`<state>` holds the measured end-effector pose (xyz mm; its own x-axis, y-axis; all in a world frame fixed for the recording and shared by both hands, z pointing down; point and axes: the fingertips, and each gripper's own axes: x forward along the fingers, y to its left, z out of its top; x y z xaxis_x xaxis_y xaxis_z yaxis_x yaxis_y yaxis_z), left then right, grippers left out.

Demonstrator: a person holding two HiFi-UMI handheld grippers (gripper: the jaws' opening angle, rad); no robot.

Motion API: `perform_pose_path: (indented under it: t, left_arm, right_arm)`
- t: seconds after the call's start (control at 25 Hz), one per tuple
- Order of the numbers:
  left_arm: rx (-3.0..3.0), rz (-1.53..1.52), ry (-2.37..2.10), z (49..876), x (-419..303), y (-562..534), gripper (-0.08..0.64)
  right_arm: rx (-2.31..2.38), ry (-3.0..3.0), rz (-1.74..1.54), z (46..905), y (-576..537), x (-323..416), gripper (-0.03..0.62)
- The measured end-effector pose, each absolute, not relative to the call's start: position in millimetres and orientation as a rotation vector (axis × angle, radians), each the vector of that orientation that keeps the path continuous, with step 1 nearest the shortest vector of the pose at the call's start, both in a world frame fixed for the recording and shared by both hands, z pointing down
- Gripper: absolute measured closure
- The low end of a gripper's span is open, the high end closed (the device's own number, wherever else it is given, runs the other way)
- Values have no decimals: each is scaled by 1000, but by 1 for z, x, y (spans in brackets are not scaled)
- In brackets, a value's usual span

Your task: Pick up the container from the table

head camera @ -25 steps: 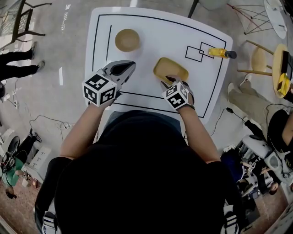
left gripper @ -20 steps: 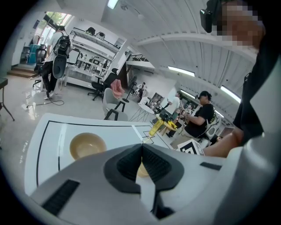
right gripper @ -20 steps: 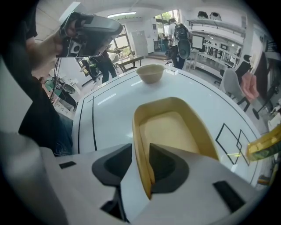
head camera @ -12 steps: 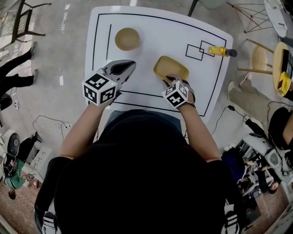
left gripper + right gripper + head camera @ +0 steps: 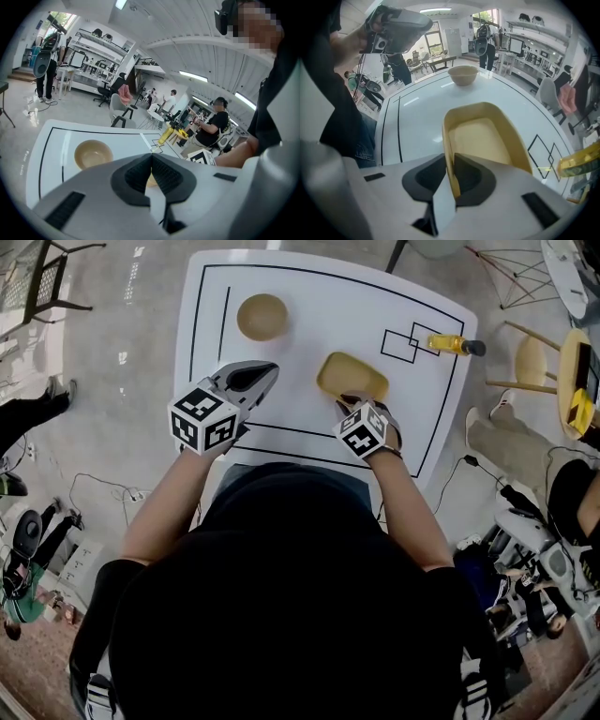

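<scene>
White table (image 5: pixel 309 296) with black outlines: yellow container (image 5: pixel 352 376) on its near right part, right gripper (image 5: pixel 354 401) just closed down, jaws narrow and pinching the container's near rim wall between the pads. Left gripper (image 5: pixel 262 371) hangs over the near left part, jaws together, nothing between them. Round bowl (image 5: pixel 262 317) at far left, well apart from the container; small yellow bottle (image 5: pixel 450 346) lies near the right edge.

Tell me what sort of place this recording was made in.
Most likely a robotics lab or workshop in an open hall. Racks of equipment line the wall, desks with screens stand behind, and the work is done on a white table marked with black lines.
</scene>
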<state>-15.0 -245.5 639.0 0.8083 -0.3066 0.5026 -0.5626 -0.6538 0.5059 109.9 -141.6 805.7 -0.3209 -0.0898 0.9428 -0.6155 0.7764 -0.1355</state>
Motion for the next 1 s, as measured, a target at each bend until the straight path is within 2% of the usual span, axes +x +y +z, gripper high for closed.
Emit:
perform_pose_path:
  t: [1.0]
  left_arm:
    - [2343,471,-661,621,-22,-230,554]
  right_arm:
    - [507,-1817,497,801,-132,105,565]
